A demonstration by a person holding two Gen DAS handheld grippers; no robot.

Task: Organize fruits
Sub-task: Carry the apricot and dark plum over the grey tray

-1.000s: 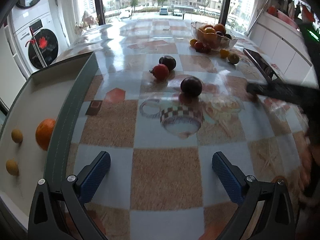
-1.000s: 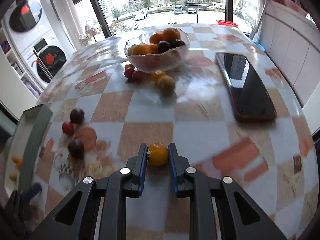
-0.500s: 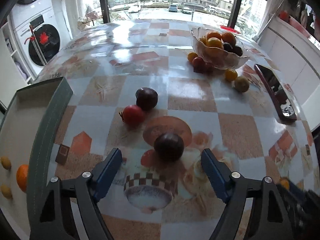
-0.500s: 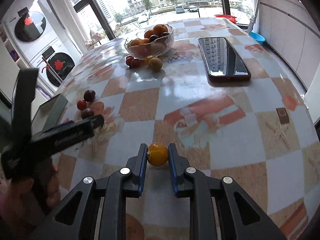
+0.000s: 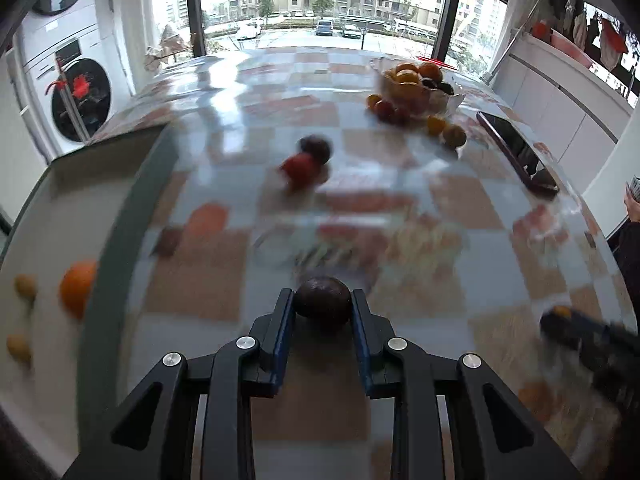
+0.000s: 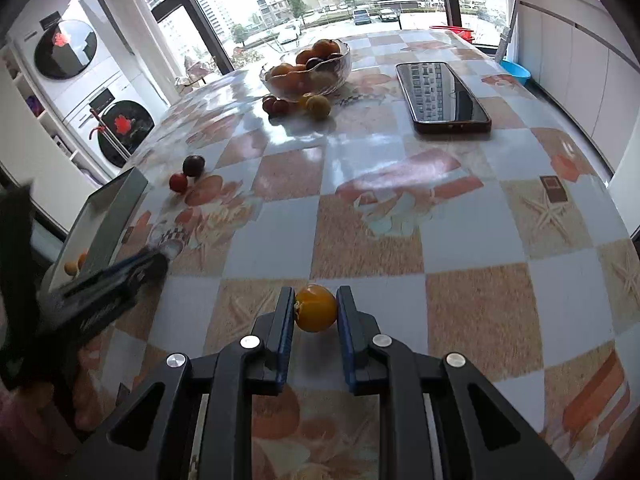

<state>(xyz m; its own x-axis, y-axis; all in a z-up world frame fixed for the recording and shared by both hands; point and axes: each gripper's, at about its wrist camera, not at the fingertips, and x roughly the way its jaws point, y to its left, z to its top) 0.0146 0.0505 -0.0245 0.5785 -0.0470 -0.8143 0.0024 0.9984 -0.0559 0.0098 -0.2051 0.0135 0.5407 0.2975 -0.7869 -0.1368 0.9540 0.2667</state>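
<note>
My left gripper has its jaws closing, and the blue pads press on both sides of a dark purple plum held over the checked tablecloth; the view is motion-blurred. The right gripper is shut on a small yellow-orange fruit just above the table. A grey tray at the left holds an orange and two small yellow fruits. A red fruit and another dark plum lie mid-table. In the right wrist view the left gripper sits by the tray.
A glass bowl of oranges and dark fruit stands at the far side, with several small fruits loose in front of it. A phone lies face up at the right. Washing machines stand beyond the table's left edge.
My left gripper reached forward around the nearest dark plum, shut on it and drew back toward the tray side. The right gripper carried its yellow fruit toward the table's near part.
</note>
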